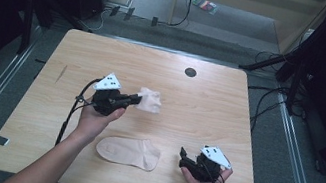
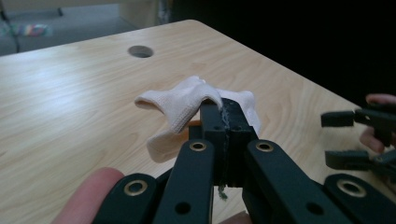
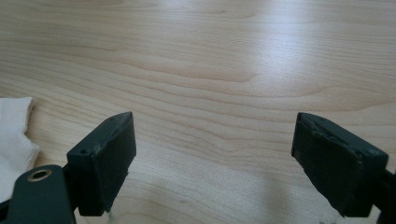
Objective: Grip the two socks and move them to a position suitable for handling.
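A pale sock (image 1: 150, 101) hangs above the wooden table (image 1: 199, 103), pinched by my left gripper (image 1: 138, 99), which is shut on it. In the left gripper view the black jaws meet at the left gripper's tip (image 2: 227, 108) with the sock (image 2: 184, 103) draped over and behind them. A second pale sock (image 1: 129, 152) lies flat near the table's front edge. To its right my right gripper (image 1: 181, 158) rests low at the table with its jaws wide apart; the right gripper (image 3: 212, 154) has bare wood between its jaws, and the flat sock's edge (image 3: 14, 135) lies at its left.
A round dark cable hole (image 1: 190, 72) sits near the table's far edge, also the hole (image 2: 140, 51) ahead of the left gripper. The right gripper's open jaws (image 2: 359, 140) and a fingertip lie at the right. Cables and dark stands surround the table on the floor.
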Tool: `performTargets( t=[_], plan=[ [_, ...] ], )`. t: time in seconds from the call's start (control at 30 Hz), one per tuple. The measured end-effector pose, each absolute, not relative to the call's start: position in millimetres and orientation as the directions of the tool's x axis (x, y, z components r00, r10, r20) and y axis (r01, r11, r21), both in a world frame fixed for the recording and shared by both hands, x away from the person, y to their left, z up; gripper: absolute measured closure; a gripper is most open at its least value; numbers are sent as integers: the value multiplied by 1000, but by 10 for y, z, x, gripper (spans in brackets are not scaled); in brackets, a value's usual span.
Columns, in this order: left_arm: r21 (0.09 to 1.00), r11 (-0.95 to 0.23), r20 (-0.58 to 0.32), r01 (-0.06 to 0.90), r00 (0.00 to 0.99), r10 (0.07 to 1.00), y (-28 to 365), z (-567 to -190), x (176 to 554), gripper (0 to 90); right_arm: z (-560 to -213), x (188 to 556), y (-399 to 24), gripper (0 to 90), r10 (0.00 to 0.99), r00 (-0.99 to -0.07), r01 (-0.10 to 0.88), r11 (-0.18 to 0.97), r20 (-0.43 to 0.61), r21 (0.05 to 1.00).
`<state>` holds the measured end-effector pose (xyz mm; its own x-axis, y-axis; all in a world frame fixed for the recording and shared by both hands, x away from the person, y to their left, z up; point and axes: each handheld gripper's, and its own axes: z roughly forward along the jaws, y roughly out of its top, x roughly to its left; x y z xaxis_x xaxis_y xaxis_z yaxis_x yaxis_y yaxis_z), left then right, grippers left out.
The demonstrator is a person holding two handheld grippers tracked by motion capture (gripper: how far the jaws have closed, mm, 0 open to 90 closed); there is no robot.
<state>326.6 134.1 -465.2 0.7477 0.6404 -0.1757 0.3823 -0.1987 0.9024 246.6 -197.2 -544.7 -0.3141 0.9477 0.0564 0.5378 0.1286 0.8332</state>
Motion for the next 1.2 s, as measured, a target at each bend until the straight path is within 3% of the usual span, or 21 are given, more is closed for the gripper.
performTargets(
  t=[0.1, 0.3, 0.33, 0.43, 0.47, 0.5, 0.6, 0.63, 0.77, 0.97, 1.2],
  plan=[
    [865, -311, -165, 394, 808, 566, 1281, -4854, 3353, 900, -5448, 2465, -1972, 138, 948, -314, 538, 130, 55, 833],
    [797, -391, -180, 461, 799, 574, 1402, -5126, 3463, 900, -5428, 2424, -1932, 179, 952, -306, 506, 158, 6, 848],
    [787, -368, -201, 495, 770, 606, 1488, -5180, 3500, 864, -5414, 2413, -1914, 189, 954, -301, 498, 159, -2, 852],
    [779, -341, -215, 527, 734, 644, 1585, -5197, 3533, 637, -5296, 2430, -1847, 235, 943, -332, 476, 145, 25, 867],
    [779, -329, -221, 533, 725, 652, 1622, -5195, 3532, 637, -5296, 2430, -1847, 235, 943, -332, 476, 145, 25, 867],
    [802, -272, -237, 531, 702, 671, 1744, -5159, 3472, 524, -5165, 2448, -1774, 296, 932, -361, 441, 143, 30, 886],
    [824, -204, -260, 528, 673, 692, 1871, -5128, 3372, 449, -5053, 2493, -1673, 354, 911, -411, 416, 163, 25, 894],
    [844, -120, -289, 523, 632, 719, 2009, -5122, 3246, 433, -4982, 2590, -1561, 427, 892, -452, 410, 183, 25, 893],
    [852, 14, -339, 523, 533, 775, 2273, -5214, 3017, 422, -4950, 2882, -1297, 515, 855, -517, 425, 209, 47, 880],
    [838, 40, -348, 544, 478, 807, 2487, -5358, 2882, 432, -5066, 3272, -996, 549, 826, -559, 478, 253, 69, 841],
    [827, 66, -367, 559, 446, 816, 2535, -5422, 2856, 445, -5166, 3676, -810, 575, 830, -533, 565, 207, 162, 798]
  ],
)
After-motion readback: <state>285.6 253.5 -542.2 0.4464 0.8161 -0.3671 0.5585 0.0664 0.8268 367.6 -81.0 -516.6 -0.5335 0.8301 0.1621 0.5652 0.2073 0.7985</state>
